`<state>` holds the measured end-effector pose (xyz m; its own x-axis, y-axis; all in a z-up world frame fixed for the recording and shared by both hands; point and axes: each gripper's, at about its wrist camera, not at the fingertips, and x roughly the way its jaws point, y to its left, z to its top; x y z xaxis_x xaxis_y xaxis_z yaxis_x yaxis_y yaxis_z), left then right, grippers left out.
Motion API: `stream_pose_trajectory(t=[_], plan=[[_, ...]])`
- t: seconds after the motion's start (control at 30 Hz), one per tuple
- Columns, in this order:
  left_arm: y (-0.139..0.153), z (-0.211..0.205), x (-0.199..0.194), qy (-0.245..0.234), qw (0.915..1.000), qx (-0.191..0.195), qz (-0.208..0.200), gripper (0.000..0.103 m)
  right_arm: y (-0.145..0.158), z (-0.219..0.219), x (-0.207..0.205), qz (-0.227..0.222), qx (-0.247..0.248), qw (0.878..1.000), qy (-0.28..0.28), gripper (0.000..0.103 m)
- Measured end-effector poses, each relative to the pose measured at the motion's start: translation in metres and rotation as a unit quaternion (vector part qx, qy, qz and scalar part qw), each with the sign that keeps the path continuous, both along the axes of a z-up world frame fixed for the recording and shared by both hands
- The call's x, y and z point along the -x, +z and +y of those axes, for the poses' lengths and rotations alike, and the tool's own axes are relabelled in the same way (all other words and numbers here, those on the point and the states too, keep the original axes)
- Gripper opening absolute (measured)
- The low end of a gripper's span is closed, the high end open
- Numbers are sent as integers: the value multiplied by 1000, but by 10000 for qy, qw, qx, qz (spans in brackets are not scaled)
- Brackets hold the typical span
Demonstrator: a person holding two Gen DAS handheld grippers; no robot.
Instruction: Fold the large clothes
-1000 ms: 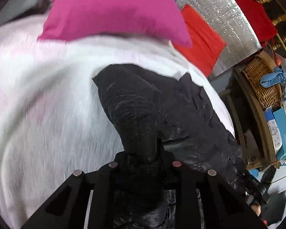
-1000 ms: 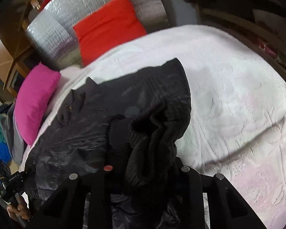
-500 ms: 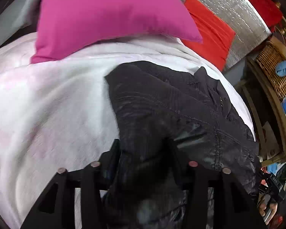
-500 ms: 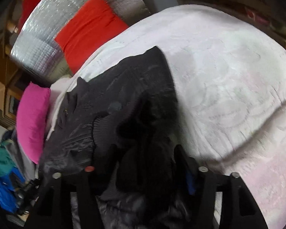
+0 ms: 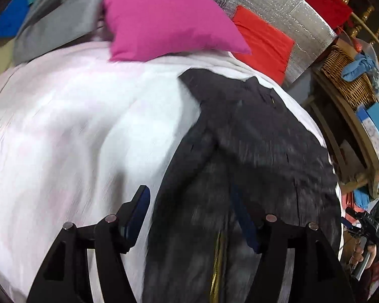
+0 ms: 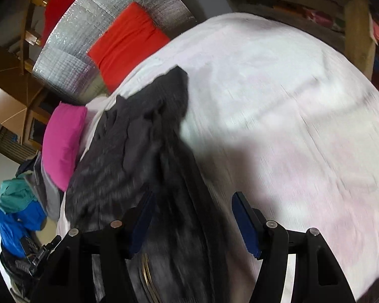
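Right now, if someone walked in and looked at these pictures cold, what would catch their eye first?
The big black jacket sprawled across the pale bedspread dominates, lying between the spread fingers of both the left hand-held gripper and the right hand-held gripper. Next come the bright pink pillow at the head of the bed and the red cushion against the silver foil panel.

A pink cushion (image 5: 164, 17) lies far ahead on the white bedspread (image 5: 70, 131), with a red cushion (image 5: 262, 43) to its right against a silver quilted foil panel (image 5: 285, 15). Further right sits a wicker basket (image 5: 348, 80) holding a blue cloth (image 5: 358, 63). Ahead to the left lie grey fabric (image 5: 55, 25) and blue fabric (image 5: 7, 22).
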<state>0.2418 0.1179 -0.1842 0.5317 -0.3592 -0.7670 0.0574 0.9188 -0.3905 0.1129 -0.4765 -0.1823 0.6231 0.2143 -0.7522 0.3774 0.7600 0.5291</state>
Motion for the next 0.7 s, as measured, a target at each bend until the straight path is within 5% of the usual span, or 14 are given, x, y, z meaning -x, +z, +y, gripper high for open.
stream_pose_trajectory(t=[0.43,0.53,0.7], plan=[[-45,6,139,-248,9964,365,727,68,-22,57,125,177,48,9977,649,69],[-50,-5,157,-364,9962,122,781,73,-33,73,138,373,59,9956,857,70],[-65,-5,171,-341,9924,244,1156,73,-50,96,142,695,191,9917,1065,70]])
